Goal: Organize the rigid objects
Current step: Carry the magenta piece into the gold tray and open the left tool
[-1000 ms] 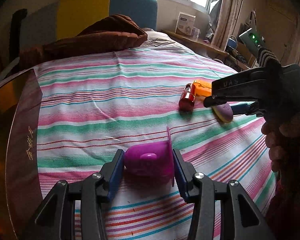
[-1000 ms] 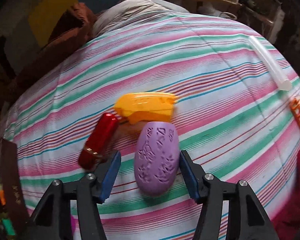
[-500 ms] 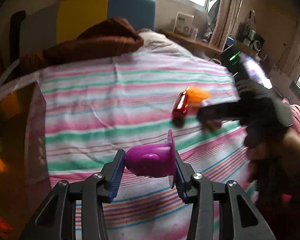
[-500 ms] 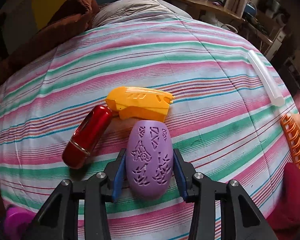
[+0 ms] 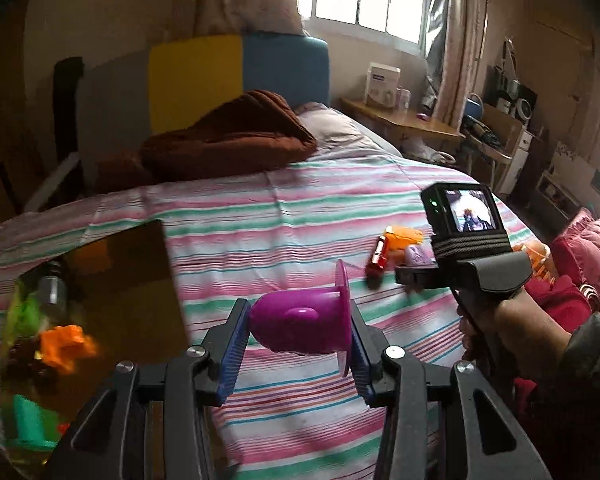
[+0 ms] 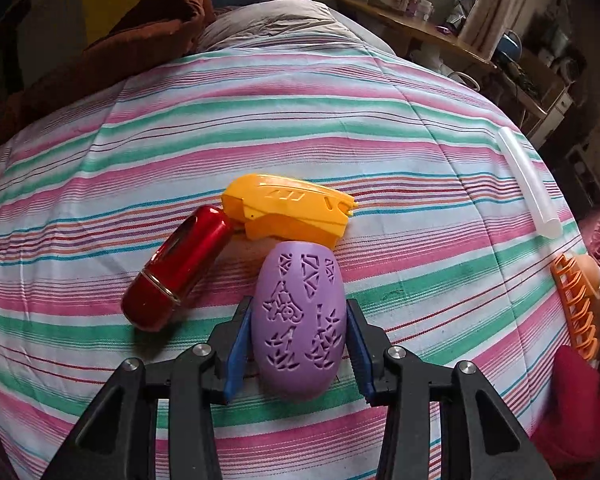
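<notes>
1. Left gripper (image 5: 298, 354) is clamped across a magenta cup (image 5: 300, 326), one pad on its domed end, the other on the flared rim. Gripped end to end like that, the wide flange can't slip through.

2. The cup rides clear of the striped bedspread (image 5: 260, 220), tipped on its side; it looks lifted for carrying, not resting.

3. Down at the left sits an amber box (image 5: 140, 280), tinted and see-through, with an orange piece (image 5: 66, 344) and a green piece (image 5: 30, 424) inside. My read: that's the collecting bin, and the cup is headed there.

4. Right gripper (image 6: 298, 344) is shut on the purple egg (image 6: 298, 320), pads pressed on its two long flanks. Squeezing the narrow width is the sensible hold on a smooth oval.

5. The egg lies low on the bedspread; whether it has come off the cloth yet I can't tell. Its far tip is touching, or just short of, the yellow toy (image 6: 288, 210).

6. The red tube (image 6: 178, 268) lies slanted just left of the egg, its top against the yellow toy. Tight cluster, so a straight lift is safest.

7. Off right, well apart: a clear stick (image 6: 528, 184) and an orange rack (image 6: 572, 304) at the bed's edge, both unsorted.
</notes>
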{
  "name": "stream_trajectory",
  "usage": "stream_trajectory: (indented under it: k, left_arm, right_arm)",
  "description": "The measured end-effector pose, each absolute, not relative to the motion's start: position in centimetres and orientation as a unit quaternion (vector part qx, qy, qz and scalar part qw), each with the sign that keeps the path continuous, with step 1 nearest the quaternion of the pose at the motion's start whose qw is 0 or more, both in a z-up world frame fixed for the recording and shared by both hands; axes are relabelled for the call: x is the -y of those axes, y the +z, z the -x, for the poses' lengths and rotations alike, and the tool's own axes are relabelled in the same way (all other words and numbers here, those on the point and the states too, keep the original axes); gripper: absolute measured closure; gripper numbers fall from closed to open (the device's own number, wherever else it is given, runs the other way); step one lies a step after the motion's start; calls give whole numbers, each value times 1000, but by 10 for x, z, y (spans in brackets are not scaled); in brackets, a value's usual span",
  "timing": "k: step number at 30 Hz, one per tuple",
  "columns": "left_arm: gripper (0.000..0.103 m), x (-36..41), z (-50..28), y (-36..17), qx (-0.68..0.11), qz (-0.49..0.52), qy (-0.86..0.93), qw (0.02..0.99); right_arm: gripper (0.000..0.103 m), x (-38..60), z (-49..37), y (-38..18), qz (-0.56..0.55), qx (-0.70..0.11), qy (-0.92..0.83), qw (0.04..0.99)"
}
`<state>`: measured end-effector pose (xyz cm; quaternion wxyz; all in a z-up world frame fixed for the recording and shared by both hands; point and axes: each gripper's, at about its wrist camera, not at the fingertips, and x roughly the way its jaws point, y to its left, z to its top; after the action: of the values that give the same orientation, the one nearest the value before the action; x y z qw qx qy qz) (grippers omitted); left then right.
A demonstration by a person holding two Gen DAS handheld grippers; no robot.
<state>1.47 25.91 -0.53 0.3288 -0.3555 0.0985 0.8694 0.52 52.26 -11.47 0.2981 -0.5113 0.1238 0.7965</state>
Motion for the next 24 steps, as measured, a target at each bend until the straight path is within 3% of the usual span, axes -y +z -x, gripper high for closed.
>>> stream_trajectory:
  k: [14,24]
  left_arm:
    - [57,-192,-2,0,-70,364,887,274]
    - [57,-110,27,-28,-21,415,884,214]
  right_arm:
    - [59,-515,-5,-115,506,-103,801,302]
    - [59,-511,-4,-115,507,-84,803,302]
